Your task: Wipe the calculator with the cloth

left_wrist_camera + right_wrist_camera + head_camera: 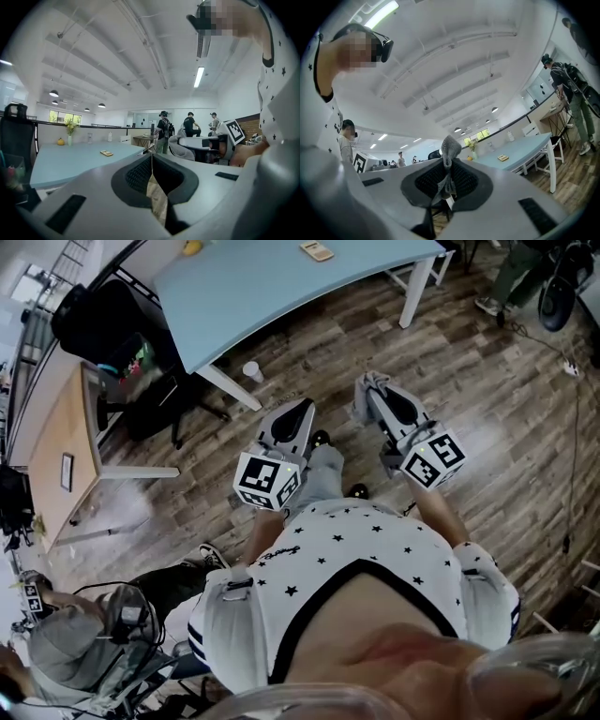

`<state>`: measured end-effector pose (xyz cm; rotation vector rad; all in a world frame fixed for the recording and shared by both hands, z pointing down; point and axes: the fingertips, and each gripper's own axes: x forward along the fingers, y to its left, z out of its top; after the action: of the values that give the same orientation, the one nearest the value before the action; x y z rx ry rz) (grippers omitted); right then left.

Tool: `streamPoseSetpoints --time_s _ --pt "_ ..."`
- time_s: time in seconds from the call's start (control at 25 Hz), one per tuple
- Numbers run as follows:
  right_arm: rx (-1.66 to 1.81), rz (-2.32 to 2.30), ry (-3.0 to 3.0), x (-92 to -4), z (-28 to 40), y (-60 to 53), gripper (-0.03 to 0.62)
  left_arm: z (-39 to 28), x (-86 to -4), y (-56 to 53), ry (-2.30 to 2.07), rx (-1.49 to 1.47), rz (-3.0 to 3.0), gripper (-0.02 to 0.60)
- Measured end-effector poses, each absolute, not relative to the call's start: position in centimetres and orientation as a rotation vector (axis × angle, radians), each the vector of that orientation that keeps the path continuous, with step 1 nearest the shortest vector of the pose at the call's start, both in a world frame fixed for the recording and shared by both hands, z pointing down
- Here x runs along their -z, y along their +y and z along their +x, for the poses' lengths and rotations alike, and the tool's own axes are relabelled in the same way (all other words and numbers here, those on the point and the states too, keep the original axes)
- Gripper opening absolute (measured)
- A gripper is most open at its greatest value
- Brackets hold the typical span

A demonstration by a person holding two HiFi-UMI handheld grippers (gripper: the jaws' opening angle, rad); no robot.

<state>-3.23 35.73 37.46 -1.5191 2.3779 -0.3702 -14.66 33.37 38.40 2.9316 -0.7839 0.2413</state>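
The calculator (317, 250) lies small and tan on the pale blue table (262, 287), far ahead of both grippers. It also shows in the left gripper view as the calculator (106, 153) and in the right gripper view as the calculator (502, 158). My right gripper (372, 386) is held close to my body above the wooden floor, shut on a grey cloth (367, 395). A bunch of the cloth (450, 150) sticks up between its jaws (447, 165). My left gripper (298, 409) hangs beside it, shut and empty (151, 157).
A black office chair (117, 334) stands left of the table, beside a wooden desk (56, 442). A paper cup (251, 371) sits on the floor by a white table leg (417, 292). A seated person (84, 643) is at lower left. Several people (165, 129) stand far off.
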Motion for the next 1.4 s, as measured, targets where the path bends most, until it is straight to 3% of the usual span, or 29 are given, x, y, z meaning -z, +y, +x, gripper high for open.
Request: streamPoseSetpoints --time_s 0.68,1.4 --pt "0.332 -1.637 2.324 -36.4 1.8 25.2 0.043 -8.7 -37.5 21.4 -0.645 -0.197 3.007 0.031" --pt "0.384 -1.730 2.288 -36.8 2.6 15.1 0.043 -8.0 -38.0 10.2 -0.565 -0.171 2.975 0.031"
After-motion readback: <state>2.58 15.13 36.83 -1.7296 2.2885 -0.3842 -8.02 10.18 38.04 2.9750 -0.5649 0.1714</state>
